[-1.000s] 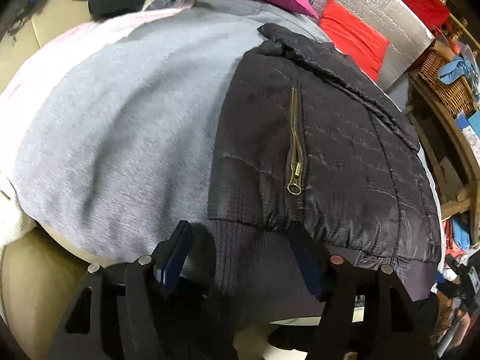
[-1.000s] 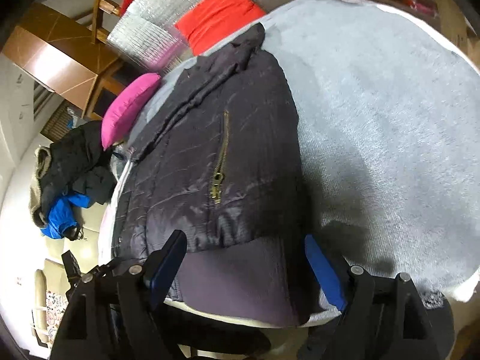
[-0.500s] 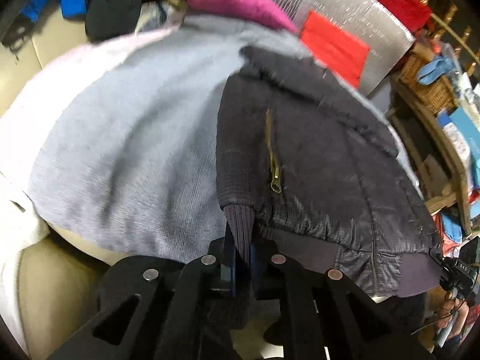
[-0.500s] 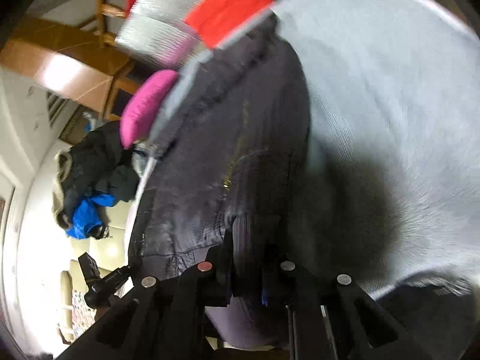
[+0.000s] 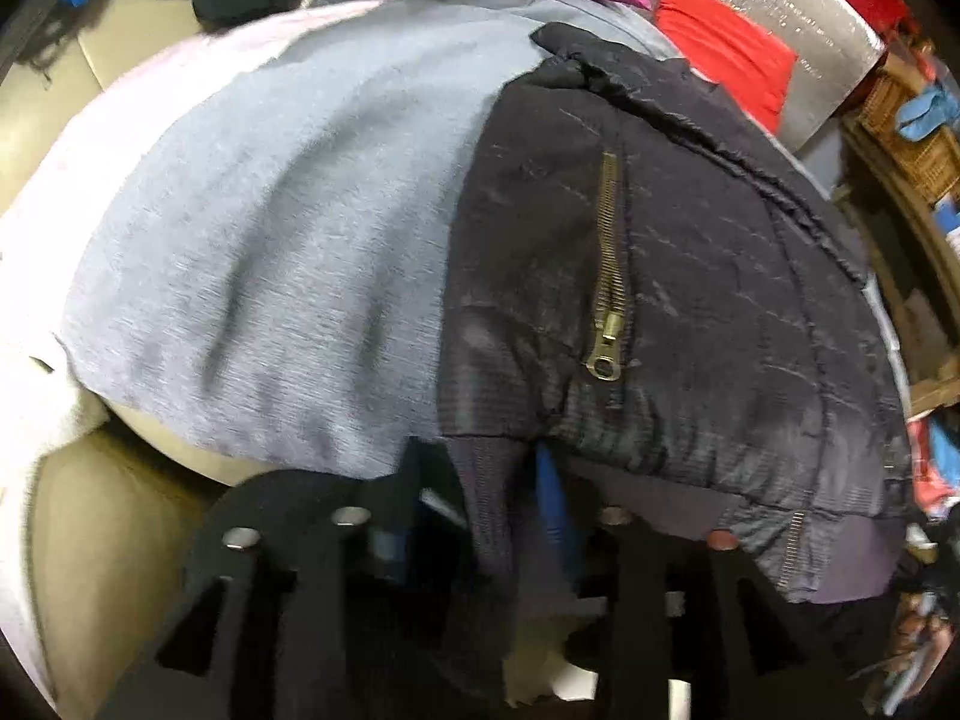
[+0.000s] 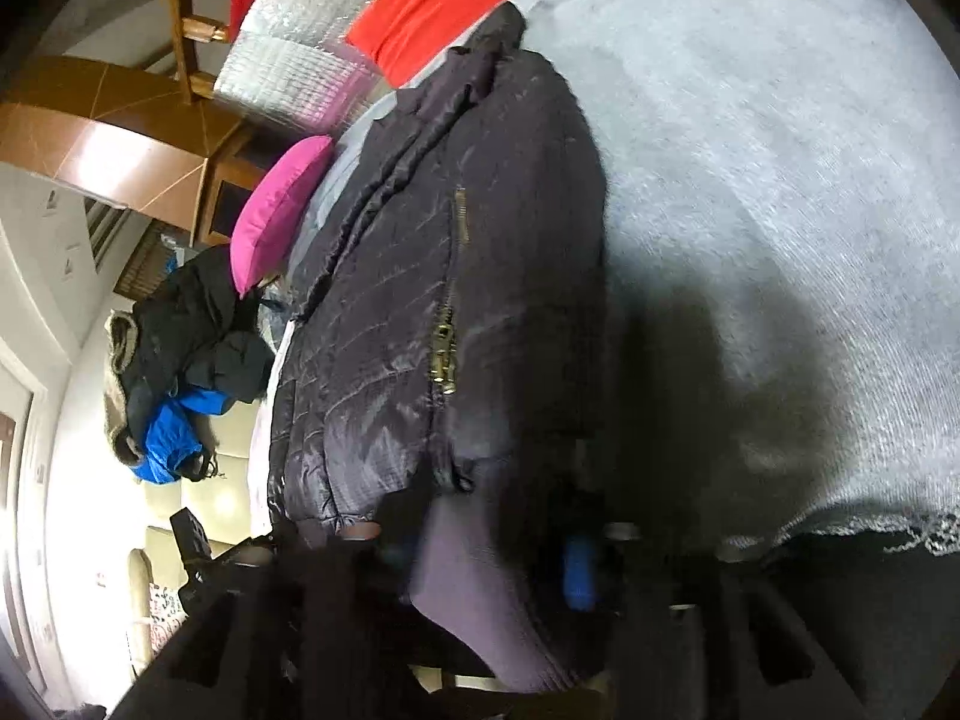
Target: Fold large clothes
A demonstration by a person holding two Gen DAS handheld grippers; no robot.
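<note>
Across the whole surface: a grey blanket [image 5: 270,228] is lying spread out, filling most of both views, and its near edge is hanging over a beige cushion [image 5: 108,540] in the left wrist view.
Jacket: a dark quilted jacket [image 5: 690,300] is lying flat on the grey blanket, on the right half of the left wrist view and the left half of the right wrist view [image 6: 420,300]; its collar is pointing away from the cameras and its ribbed hem [image 5: 486,516] is hanging toward them.
Far side: a silver padded sheet [image 6: 288,60] is leaning behind the blanket, with a red cushion [image 6: 432,6] against it and a pink cushion [image 6: 276,210] just beside the jacket's collar end.
Clothes pile: a heap of black and blue clothes [image 6: 180,372] is sitting well apart from the jacket, past the pink cushion.
Zip: a brass pocket zip [image 5: 609,276] is running down the jacket front, closed, with its pull at the hem end.
Left gripper [image 5: 474,516]: its jaws are opening; a fold of the ribbed hem is hanging between them, and the pads are not pressing on it.
Right gripper [image 6: 486,546]: its jaws are opening too; the hem's corner is lying between them, blurred, with a gap showing beside the blue pad [image 6: 579,573].
</note>
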